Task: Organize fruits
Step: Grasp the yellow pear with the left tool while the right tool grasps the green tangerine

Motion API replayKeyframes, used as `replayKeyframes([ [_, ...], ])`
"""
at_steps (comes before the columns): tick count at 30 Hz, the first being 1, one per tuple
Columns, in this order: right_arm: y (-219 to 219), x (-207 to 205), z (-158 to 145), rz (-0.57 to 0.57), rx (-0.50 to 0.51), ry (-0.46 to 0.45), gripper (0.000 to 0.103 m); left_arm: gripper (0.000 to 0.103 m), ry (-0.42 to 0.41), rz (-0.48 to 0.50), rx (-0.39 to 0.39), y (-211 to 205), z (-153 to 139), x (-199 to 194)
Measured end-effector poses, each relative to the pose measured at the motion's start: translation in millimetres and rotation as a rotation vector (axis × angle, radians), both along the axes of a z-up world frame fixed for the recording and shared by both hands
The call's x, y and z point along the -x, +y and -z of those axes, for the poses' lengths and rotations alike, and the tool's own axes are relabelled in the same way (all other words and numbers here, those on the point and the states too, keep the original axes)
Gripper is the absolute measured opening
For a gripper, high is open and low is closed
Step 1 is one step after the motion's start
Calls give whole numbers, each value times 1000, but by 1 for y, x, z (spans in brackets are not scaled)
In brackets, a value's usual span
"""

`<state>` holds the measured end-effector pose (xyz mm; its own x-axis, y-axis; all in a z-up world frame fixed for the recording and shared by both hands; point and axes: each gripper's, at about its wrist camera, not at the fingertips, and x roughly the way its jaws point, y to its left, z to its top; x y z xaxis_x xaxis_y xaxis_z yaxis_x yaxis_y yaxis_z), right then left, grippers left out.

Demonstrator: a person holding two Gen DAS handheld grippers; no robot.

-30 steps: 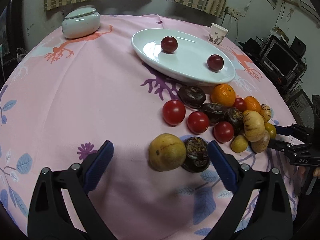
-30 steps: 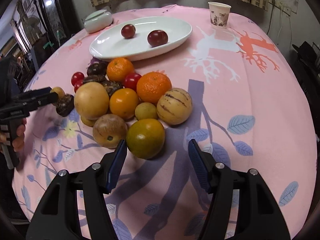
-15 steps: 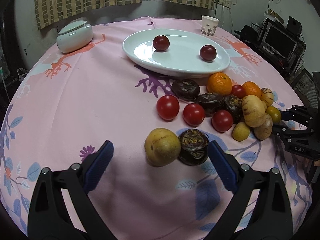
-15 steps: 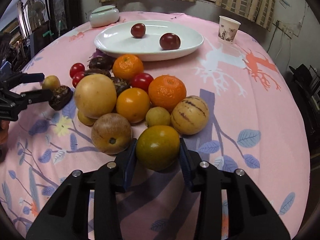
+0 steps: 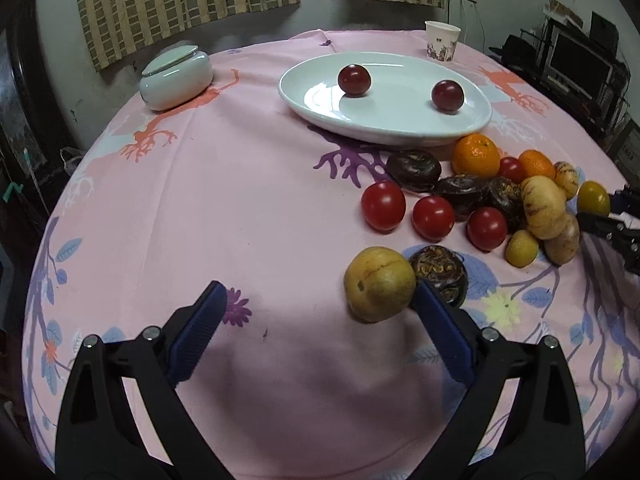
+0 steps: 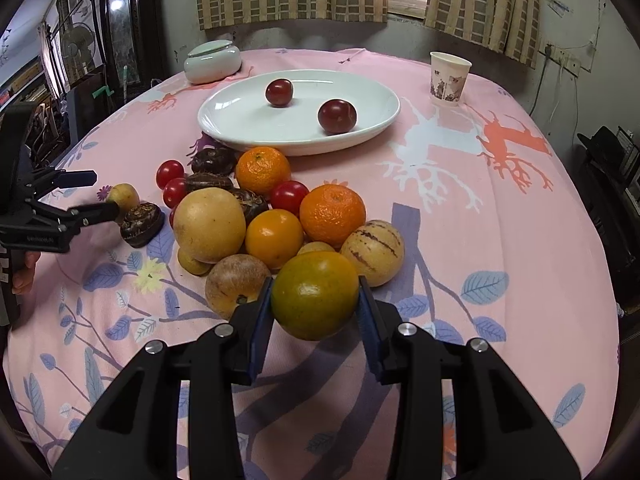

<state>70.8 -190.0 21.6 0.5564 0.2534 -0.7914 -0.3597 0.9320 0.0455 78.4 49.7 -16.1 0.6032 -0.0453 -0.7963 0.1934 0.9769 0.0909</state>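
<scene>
right gripper (image 6: 316, 300) clamped on a green-orange citrus fruit (image 6: 315, 295), blue pads (image 6: 260, 322) pressed on both sides of it. jaws just closed onto it a moment back. fruit sits at the near edge of the fruit pile (image 6: 276, 220), just beside a brown round fruit (image 6: 237, 291) and a striped yellow melon fruit (image 6: 373, 252). cannot tell if lifted off the pink tablecloth (image 6: 480, 240) or touching it.

left gripper (image 5: 316, 320) wide apart, nothing squeezed. right blue pad (image 5: 442, 332) touching or just beside a yellow round fruit (image 5: 380, 283); left pad well apart from it. dark wrinkly fruit (image 5: 440, 270) just behind the yellow one, touching it.

behind the pile, a white oval plate (image 6: 256, 120) with two dark red plums (image 6: 337, 116) on it, apart from each other. in the pile: two oranges (image 6: 333, 214), red tomatoes (image 5: 383, 205), more dark wrinkly fruits, small yellow ones.

paper cup (image 6: 449, 79) far back on the right. pale lidded jar (image 6: 213, 61) far back on the left. part of a hand (image 6: 25, 274) on the left gripper's handle at the left edge of the right wrist view.
</scene>
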Motion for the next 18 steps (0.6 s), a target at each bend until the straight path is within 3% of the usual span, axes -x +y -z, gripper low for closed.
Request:
replayKeyframes([
  [4,0,-1,1,0,-1,9,40,97,-43,46,-61,-7,-6,8],
  [9,-2,-2,2,-9,-32,32,40,97,-117,4,-119,-7,-7,12],
  [11,-3,-2,1,-7,-36,32,40,98,-112,15,-141,-12,-5,13],
  [14,-3,1,-3,-11,-47,23,40,98,-75,66,-240,-25,7,18],
  [18,0,5,-6,-28,-52,13,40,96,-42,86,-198,-25,13,17],
])
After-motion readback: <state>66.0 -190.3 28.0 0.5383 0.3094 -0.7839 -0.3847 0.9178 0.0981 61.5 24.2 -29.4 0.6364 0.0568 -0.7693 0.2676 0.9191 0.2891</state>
